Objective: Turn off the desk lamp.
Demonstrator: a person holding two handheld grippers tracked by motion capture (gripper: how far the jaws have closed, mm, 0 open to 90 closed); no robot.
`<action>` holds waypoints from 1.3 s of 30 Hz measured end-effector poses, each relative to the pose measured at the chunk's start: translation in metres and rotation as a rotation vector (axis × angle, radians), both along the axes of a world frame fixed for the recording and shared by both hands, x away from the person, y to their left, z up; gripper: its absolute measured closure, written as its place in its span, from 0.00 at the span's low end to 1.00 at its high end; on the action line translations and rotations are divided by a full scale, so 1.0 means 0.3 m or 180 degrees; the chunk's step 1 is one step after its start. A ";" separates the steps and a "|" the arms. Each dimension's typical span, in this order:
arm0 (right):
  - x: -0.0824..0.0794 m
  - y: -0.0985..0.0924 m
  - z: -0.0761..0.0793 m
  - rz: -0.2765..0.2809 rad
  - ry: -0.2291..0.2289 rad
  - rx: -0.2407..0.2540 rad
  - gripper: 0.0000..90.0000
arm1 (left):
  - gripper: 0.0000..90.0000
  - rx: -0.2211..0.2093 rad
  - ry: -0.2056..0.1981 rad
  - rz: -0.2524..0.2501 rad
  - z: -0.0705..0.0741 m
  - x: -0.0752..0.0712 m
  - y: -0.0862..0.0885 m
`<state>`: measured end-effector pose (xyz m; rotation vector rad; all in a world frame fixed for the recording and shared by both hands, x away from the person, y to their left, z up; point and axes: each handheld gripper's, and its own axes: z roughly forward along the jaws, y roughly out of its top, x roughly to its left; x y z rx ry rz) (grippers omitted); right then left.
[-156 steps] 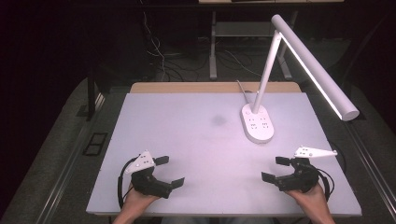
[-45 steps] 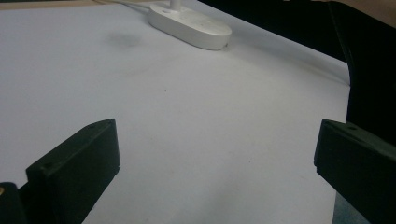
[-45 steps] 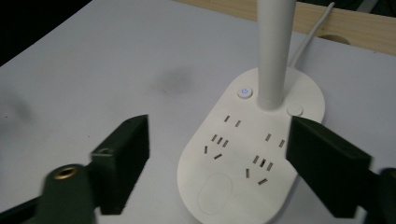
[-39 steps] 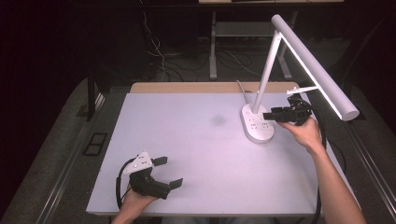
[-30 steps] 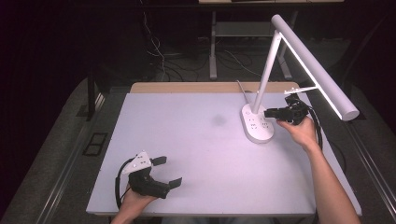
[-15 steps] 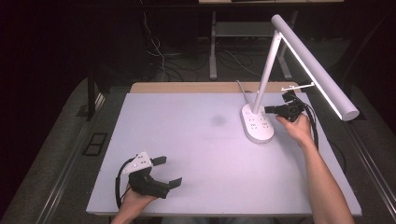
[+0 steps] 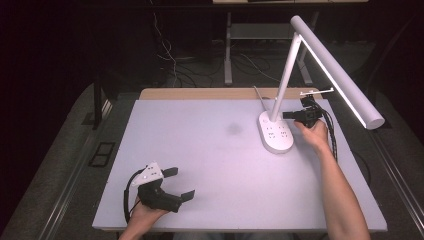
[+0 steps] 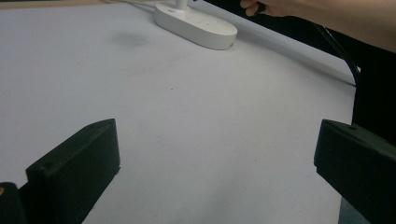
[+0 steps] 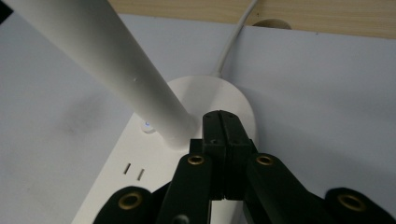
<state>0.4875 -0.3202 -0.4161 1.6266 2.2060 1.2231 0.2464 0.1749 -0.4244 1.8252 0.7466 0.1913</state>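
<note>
Since the earlier frames, the right tongs have travelled from the table's near right edge to the far right, their jaws having just closed, now pressed together on nothing above the desk lamp's base beside its stem. On the white table, the lamp stands far right. At near left, the left tongs rest wide open, empty.

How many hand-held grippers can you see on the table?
2. The left hand-held gripper rests near the table's front left edge, jaws open. The right hand-held gripper is at the far right, jaws shut, over the lamp's base.
</note>
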 end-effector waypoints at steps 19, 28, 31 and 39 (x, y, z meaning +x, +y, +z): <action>0.014 0.037 -0.038 0.0027 0.0019 -0.0043 1.00 | 0.00 0.0035 -0.0012 0.0035 0.000 -0.002 0.000; 0.016 0.043 -0.043 -0.0003 0.0072 0.0007 1.00 | 0.00 0.0039 -0.0016 0.0013 0.001 -0.006 -0.002; 0.018 0.050 -0.041 -0.0010 0.0061 -0.0008 1.00 | 0.00 0.0023 -0.0009 0.0024 0.001 -0.005 0.000; 0.018 0.035 -0.041 -0.0077 0.0038 0.0030 1.00 | 0.00 0.0020 -0.0005 0.0021 0.000 -0.003 0.000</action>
